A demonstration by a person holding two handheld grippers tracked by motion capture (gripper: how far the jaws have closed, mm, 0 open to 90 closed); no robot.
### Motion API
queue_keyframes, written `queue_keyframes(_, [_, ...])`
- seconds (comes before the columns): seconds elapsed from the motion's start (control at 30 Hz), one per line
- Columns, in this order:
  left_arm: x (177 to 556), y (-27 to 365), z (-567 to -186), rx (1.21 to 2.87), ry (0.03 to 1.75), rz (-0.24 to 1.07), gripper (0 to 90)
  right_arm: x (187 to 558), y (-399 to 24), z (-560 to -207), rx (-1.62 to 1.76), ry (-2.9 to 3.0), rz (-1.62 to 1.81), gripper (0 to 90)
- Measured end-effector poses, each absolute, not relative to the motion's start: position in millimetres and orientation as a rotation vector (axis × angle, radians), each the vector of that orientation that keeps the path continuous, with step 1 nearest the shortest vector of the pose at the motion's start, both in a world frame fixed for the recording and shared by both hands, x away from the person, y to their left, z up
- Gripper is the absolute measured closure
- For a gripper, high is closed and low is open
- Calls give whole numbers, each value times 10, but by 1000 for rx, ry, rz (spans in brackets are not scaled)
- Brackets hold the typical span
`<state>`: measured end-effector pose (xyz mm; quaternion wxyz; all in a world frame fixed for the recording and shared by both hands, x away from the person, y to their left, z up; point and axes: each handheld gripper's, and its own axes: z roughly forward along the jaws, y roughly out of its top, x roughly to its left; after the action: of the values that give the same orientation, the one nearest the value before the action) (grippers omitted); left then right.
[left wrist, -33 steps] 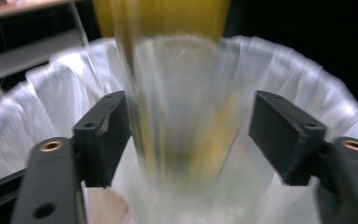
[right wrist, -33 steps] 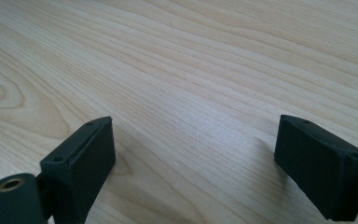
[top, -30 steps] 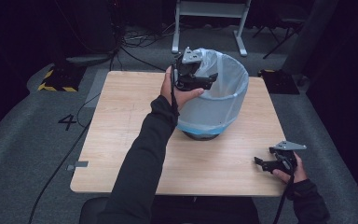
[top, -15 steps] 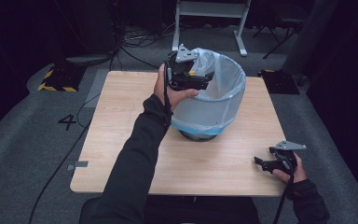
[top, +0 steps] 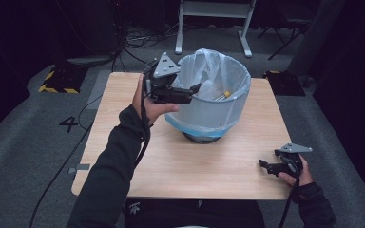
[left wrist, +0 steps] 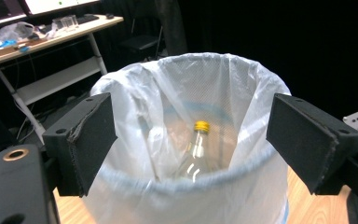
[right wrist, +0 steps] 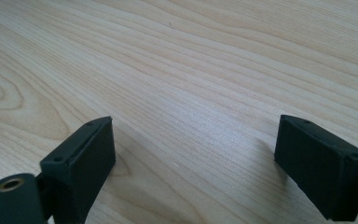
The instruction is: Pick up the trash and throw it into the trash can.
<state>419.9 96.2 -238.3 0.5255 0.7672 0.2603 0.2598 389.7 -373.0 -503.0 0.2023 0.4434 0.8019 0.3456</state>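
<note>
At frame centre, we see the bottle [left wrist: 195, 149] already inside the lined bin [top: 209, 107]; our left gripper [top: 190, 90], jaws just opening, holds nothing, and the right gripper [top: 268, 167] rests spread at lower right.

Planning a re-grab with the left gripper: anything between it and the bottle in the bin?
Yes. The bottle stands inside the lined bin, and the near rim and bag lie between it and the left gripper, whose jaws stand open, empty, outside the rim. From above, the bin's mouth looks clear.
</note>
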Motion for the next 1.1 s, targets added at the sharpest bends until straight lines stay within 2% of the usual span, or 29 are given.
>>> queue_keyframes(0.2, [3964,1221,-2528,1832,612,646,157,3894,-3728,-5029,1241,2237,964,122])
queue_keyframes(0.33, [3848,1370,-2817,1844,650,666,156,3891,-3725,-5030,1246,2232,962,121])
queue_keyframes(0.37, [3818,1381,-2937,1836,677,643,156,3890,-3725,-5030,1245,2232,962,121])
queue_keyframes(0.6, [3778,1526,-3989,2080,776,601,158,3891,-3726,-5030,1246,2232,962,121])
queue_keyframes(0.7, [3813,1595,-4416,2164,822,482,160,3892,-3726,-5030,1245,2232,962,121])
queue_keyframes(0.8, [3847,1663,-4730,2214,877,421,160,3891,-3726,-5030,1246,2232,962,121])
queue_keyframes(0.93, [3880,1736,-4907,2256,929,368,161,3890,-3725,-5029,1246,2232,962,121])
queue_keyframes(1.0, [3889,1754,-4961,2284,934,395,161,3890,-3724,-5029,1247,2231,962,120])
queue_keyframes(1.1, [3901,1775,-4984,2263,954,343,156,3890,-3724,-5030,1247,2229,961,120])
